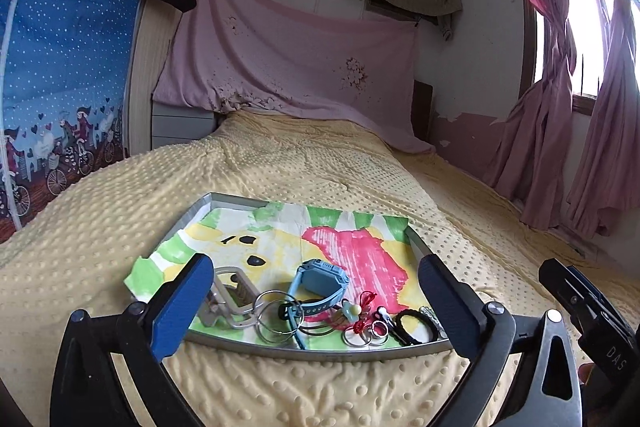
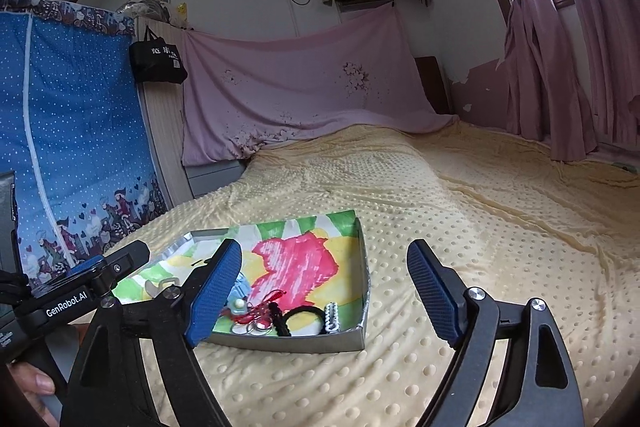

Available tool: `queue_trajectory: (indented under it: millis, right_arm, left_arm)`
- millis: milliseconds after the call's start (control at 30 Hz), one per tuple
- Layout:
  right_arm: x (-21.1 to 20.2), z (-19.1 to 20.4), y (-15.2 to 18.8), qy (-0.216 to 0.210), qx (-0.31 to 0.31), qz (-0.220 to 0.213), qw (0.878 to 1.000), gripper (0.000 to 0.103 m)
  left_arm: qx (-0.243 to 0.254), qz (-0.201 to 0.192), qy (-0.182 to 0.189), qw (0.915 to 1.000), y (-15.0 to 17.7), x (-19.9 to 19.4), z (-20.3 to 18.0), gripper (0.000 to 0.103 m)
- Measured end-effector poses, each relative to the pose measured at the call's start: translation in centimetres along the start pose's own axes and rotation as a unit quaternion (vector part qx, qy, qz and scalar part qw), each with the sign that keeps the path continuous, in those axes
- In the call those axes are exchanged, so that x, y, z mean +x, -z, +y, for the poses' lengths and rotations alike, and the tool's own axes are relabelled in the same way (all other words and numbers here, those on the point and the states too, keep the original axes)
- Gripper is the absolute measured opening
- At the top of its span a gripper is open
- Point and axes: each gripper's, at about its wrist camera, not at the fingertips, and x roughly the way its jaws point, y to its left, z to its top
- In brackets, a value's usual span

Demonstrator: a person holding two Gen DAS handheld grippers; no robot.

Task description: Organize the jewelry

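The tray lies on the bed, its far half bare paper, while its near edge is crowded: carabiner at 9 o'clock, blue watch centre, rings and black band toward 3 o'clock. The left gripper hangs spread above this clutter. Toward 3 o'clock of the tray, under the spread right gripper, the bedspread lies free.

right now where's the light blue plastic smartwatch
In the left wrist view, the light blue plastic smartwatch lies in the shallow grey tray near its front edge, between the silver metal rings and the red knotted charm.
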Motion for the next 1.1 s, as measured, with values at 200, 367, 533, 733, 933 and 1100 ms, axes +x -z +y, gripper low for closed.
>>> queue_trajectory:
  millis: [200,367,533,733,933,1100]
  right_arm:
    - [-3.3,2.1,-0.1,-0.013,-0.01,-0.009,1.0,0.09]
    - [-6.5,3.8,-0.3,-0.022,-0.019,-0.015,0.999,0.096]
    - [-9.6,5.4,-0.2,-0.029,-0.03,-0.021,0.999,0.099]
    - [-13.7,7.3,0.8,-0.038,-0.048,-0.024,0.998,0.101]
    - [-17.4,7.8,2.2,-0.042,-0.055,-0.027,0.997,0.101]
    - [-19.8,7.5,3.4,-0.043,-0.052,-0.03,0.997,0.101]
  left_arm:
    - [0.003,-0.009,-0.019,0.9998,-0.1,-3.7,1.8,0.103]
    - [-0.004,-0.017,-0.029,0.9994,0.1,-7.1,3.5,0.103]
    - [-0.008,-0.03,-0.038,0.9988,0.5,-10.9,5.1,0.103]
    - [0.002,-0.04,-0.045,0.9982,1.6,-15.2,6.2,0.103]
    - [0.006,-0.046,-0.049,0.9977,3.2,-18.7,6.7,0.103]
    - [0.008,-0.05,-0.053,0.9973,4.7,-21.0,7.2,0.103]
